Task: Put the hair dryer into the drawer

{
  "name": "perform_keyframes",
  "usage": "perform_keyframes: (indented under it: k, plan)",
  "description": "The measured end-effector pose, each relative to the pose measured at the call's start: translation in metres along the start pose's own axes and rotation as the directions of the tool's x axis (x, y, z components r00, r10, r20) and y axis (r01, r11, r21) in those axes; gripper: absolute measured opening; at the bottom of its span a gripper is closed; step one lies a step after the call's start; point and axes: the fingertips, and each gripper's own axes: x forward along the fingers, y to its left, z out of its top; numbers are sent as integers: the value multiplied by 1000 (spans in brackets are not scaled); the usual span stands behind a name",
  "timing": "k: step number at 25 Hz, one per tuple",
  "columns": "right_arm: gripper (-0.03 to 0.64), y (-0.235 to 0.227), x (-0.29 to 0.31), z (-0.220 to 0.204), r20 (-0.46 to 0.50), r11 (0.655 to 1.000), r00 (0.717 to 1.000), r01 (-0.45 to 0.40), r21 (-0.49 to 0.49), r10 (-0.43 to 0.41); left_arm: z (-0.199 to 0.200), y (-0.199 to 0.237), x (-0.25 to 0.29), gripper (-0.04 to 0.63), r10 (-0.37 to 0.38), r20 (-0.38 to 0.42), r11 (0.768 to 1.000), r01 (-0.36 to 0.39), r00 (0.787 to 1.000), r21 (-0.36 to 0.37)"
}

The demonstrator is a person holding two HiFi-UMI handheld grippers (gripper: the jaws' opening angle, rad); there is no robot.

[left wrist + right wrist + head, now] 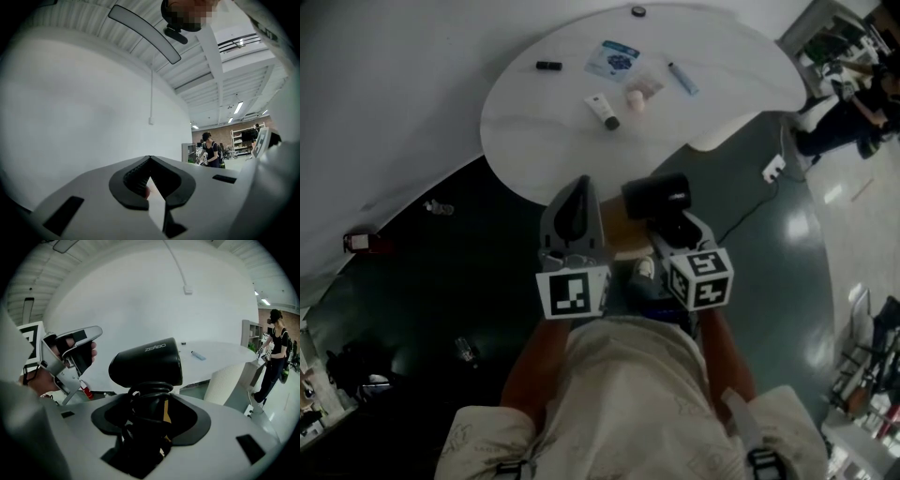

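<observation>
- Grey two-jaw right gripper (150, 404): clamping the cord-wrapped handle of the black hair dryer (145, 364).
- Hair dryer: showing white lettering, seemingly "ZEABO", and hovering by the near edge of the white round table (534, 122).
- Grey left gripper (149, 161): jaws meeting, carrying nothing.
- Blue-and-white packet (612, 58): lying far on the table, print unreadable.

My left tool (579, 192) tapers to a closed point, its tip at the near edge of the white table (534, 141). Just beside it, my right tool (664, 217) carries the black hair dryer (656, 194). Farther up the table lie a tube (603, 111), a blue pen (682, 78) and a packet (612, 59).
</observation>
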Motion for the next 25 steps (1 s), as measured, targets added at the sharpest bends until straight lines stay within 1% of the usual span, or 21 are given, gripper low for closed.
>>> perform_keyframes:
  k: [3,5,7,13,17,21,25]
  plan:
    - [256,-1,6,-15,-46,1000,999,-6,-1,6,-6,-2,0,2,5,-11,1000,-5,1000,-1]
    - [256,-3,11,-28,-94,1000,996,-9,1,9,-9,-2,1,2,7,-14,1000,-7,1000,0]
    - [256,-5,17,-41,-149,1000,989,-12,3,12,-13,-3,2,2,12,-26,1000,-12,1000,-4]
    - [256,-16,35,-73,-263,1000,965,-28,-9,25,-22,-3,2,2,34,-41,999,-34,999,-3]
    - [256,-22,50,-93,-342,999,939,-31,7,31,-30,0,3,2,52,-53,999,-52,997,-3]
    - [256,-24,59,-114,-432,999,901,-38,27,46,-34,2,0,2,71,-56,997,-72,996,-6]
    - [256,-26,68,-127,-488,999,872,-36,24,43,-37,7,-3,2,93,-59,996,-93,994,-11]
